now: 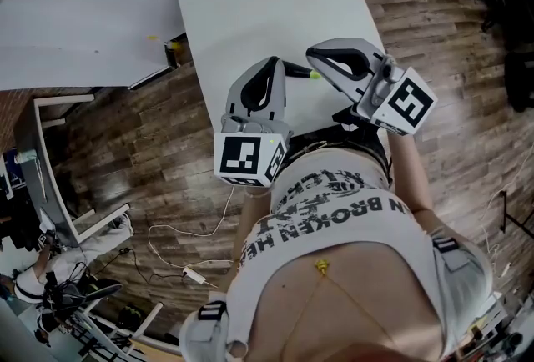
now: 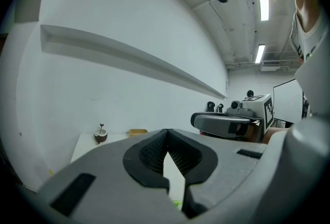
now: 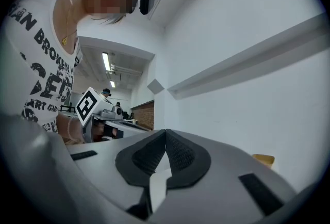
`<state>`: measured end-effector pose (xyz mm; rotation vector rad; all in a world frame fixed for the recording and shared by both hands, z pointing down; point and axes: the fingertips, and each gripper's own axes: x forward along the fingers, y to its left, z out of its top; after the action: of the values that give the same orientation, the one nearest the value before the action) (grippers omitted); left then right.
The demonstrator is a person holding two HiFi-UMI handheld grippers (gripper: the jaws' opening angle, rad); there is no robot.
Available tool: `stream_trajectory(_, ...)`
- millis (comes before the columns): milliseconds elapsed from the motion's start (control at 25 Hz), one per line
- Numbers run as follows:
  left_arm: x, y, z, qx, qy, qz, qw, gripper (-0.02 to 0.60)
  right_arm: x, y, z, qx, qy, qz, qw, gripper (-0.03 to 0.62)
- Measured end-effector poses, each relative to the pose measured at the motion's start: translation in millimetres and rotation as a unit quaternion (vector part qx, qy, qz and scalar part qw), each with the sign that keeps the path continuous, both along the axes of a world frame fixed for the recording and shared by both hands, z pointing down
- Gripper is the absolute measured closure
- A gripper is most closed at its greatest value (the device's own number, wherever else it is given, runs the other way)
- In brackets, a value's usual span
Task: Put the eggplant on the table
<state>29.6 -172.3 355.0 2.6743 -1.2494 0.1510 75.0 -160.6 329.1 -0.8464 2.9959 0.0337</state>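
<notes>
The white table (image 1: pixel 267 10) is a long, smooth slab over a wood-plank floor (image 1: pixel 142 143), and I stand at its near end with both forearms held out roughly level above it. My left gripper (image 1: pixel 273 62) reaches straight up the table from my waist, marker cube nearest my shirt. My right gripper (image 1: pixel 312 53) comes in aslant from the table's right edge, its nose near the left one's. Both are grey moulded shells with black ribbed pads.

In the left gripper view, the jaws (image 2: pixel 166 135) meet at the tips with nothing pinched. In the right gripper view, those jaws (image 3: pixel 165 132) are likewise pressed together and empty.

A slim dark thing with a yellow-green tip, which I take for the eggplant (image 1: pixel 300 71), lies on the table between the two noses, part of it hidden under the left shell.

At the table's far end sit a tan block (image 2: pixel 137 132) and a small round brown piece with a knobbed stem (image 2: pixel 100 135).
</notes>
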Motion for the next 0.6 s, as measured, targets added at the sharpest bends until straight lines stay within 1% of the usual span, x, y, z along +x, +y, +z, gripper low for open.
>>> stream_trajectory(160, 2.1, -7.6, -1.6, -0.003, 0.000, 0.002, 1.0000, 0.575, 0.4, -7.1, -1.6, -0.006, 0.001, 0.001, 1.000, 0.586)
stream_trajectory(600, 3.5, -4.5, -2.1, -0.003, -0.008, 0.006, 0.9999, 0.575, 1.3, -4.9, -3.8, -0.009, -0.002, 0.001, 1.000, 0.586)
